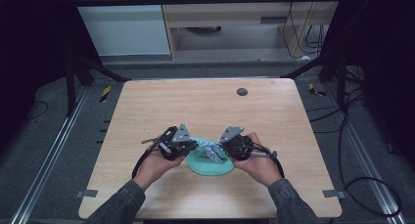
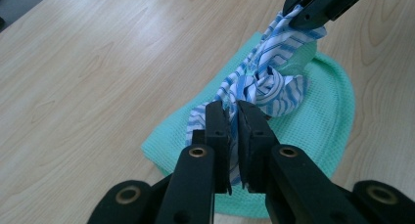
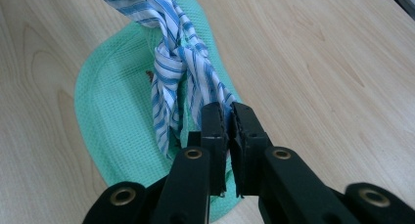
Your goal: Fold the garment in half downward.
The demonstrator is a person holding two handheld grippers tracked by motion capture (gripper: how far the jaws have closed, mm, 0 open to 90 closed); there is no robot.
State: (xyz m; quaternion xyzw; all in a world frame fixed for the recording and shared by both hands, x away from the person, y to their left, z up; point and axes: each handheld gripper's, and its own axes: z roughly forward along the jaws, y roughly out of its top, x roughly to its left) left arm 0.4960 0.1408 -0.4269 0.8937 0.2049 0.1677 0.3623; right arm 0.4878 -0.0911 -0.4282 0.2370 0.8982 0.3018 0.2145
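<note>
Near the front middle of the wooden table [image 1: 205, 106], a green waffle cloth [image 1: 209, 164] lies flat, and a blue-and-white striped cloth [image 2: 264, 79] (twisted into a knot at its middle) stretches just above it between the two grippers. At one end the left gripper [image 2: 234, 117] has its jaws pressed together on the striped fabric; at the other end the right gripper [image 3: 229, 117] pinches it the same way. Both hands sit close together, left hand [image 1: 155, 166] and right hand [image 1: 259, 164].
</note>
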